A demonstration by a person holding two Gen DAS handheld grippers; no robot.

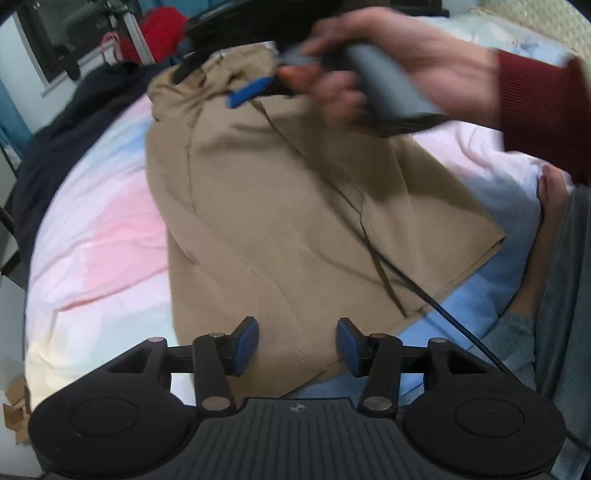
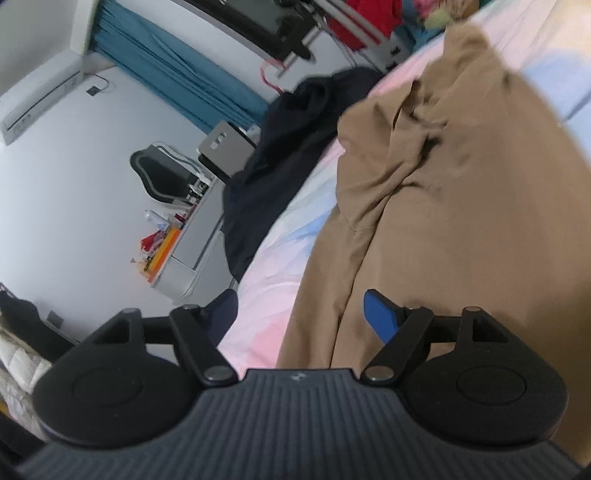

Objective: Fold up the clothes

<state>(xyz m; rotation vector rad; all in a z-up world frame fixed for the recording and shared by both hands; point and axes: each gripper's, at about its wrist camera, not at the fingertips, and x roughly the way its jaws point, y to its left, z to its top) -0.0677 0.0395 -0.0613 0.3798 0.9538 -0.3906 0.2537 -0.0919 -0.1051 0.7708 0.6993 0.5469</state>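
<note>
A tan garment (image 1: pixel 280 206) lies spread on the pastel bed sheet (image 1: pixel 96 229), bunched at its far end. My left gripper (image 1: pixel 297 345) hangs open over the garment's near hem, nothing between its blue pads. In the left wrist view a hand (image 1: pixel 388 62) holds the right gripper over the far end of the garment, one blue finger (image 1: pixel 249 94) showing. In the right wrist view my right gripper (image 2: pixel 301 314) stands open above the tan garment (image 2: pixel 443 206), with cloth and sheet below the gap.
A dark navy garment (image 1: pixel 66 147) lies along the bed's left edge (image 2: pixel 266 177). Red clothing (image 1: pixel 159 33) hangs by a rack at the back. A desk with clutter (image 2: pixel 177 251) and a chair (image 2: pixel 162 177) stand beside the bed. A grey-clad leg (image 1: pixel 561 295) is at the right.
</note>
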